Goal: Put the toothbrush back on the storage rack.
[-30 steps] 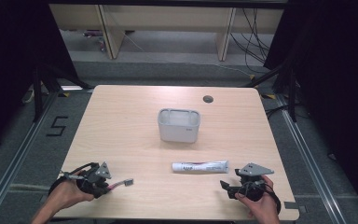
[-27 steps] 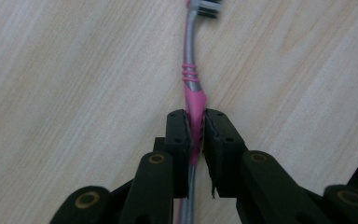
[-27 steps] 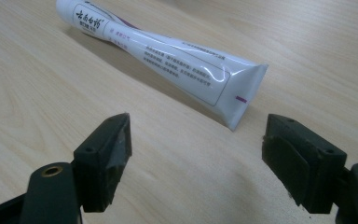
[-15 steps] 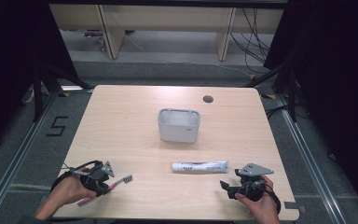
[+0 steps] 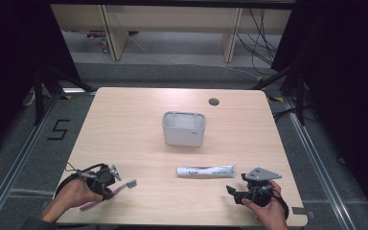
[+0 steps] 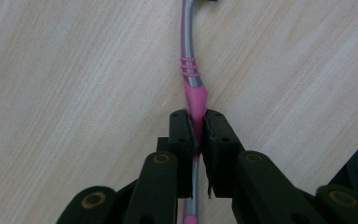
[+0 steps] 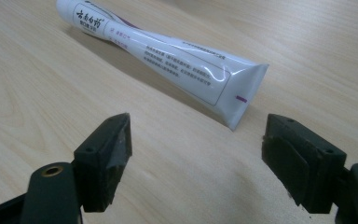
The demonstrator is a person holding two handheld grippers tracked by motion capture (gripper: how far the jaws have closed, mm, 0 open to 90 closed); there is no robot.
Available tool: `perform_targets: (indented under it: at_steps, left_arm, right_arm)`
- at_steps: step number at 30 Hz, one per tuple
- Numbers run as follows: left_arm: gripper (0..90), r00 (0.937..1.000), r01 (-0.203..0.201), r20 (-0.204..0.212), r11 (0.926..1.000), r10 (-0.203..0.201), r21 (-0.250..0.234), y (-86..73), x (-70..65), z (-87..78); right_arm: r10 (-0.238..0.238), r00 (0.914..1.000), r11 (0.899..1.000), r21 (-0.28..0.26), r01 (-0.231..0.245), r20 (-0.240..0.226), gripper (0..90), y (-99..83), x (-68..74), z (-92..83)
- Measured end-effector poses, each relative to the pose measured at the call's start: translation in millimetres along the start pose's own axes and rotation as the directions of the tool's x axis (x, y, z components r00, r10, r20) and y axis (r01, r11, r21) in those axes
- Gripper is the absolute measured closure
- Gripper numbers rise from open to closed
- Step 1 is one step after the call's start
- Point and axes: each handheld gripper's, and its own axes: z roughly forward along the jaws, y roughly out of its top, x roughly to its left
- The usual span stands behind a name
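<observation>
A pink and grey toothbrush (image 5: 122, 188) lies near the table's front left, bristle end pointing right. My left gripper (image 5: 110, 184) is shut on its handle. Its jaws have just been closing, and in the left gripper view the pads (image 6: 182, 133) pinch the pink part of the toothbrush (image 6: 191, 79), with the left gripper (image 6: 196, 127) low over the wood. A white toothpaste tube (image 5: 205, 170) lies flat at front centre right. My right gripper (image 5: 233, 190) stands open just short of it. In the right gripper view the toothpaste tube's (image 7: 168, 51) crimped end lies beyond the right gripper (image 7: 198, 140), apart from the jaws.
A grey open-topped container (image 5: 184, 137) stands at the middle of the wooden table (image 5: 124, 124). A small round cable hole (image 5: 214, 101) sits at the back right. Dark floor and metal rails surround the table's edges.
The left jaws have drawn tighter on the toothbrush handle, and the brush has shifted slightly. The right gripper and the tube have stayed where they were.
</observation>
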Motion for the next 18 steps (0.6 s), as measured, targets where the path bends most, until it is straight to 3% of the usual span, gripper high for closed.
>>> perform_targets:
  at_steps: [5, 11, 17, 18]
  left_arm:
    - [82.2, 1.0000, -0.002, -0.004, 1.0000, 0.002, -0.001, 0.2, 2.0, -0.9]
    - [82.3, 0.9999, 0.017, -0.002, 0.9991, -0.017, -0.040, -1.5, 3.7, -7.0]
    - [82.4, 0.9994, 0.030, -0.016, 0.9931, -0.032, -0.113, -0.6, 8.6, -23.6]
    - [82.4, 0.9990, 0.032, -0.027, 0.9894, -0.036, -0.142, 0.1, 10.6, -29.2]
  right_arm:
    - [0.005, 1.0000, 1.000, -0.001, -0.005, -0.002, 25.2, -0.1, -0.3, -0.1]
    - [0.030, 0.9996, 1.000, 0.000, -0.030, -0.005, 25.2, -0.5, 0.8, -0.2]
    - [0.005, 1.0000, 1.000, -0.005, -0.005, 0.001, 25.2, -0.2, -0.6, -0.3]
    - [-0.012, 0.9999, 1.000, -0.012, 0.011, -0.001, 25.2, 0.0, -2.0, 0.0]
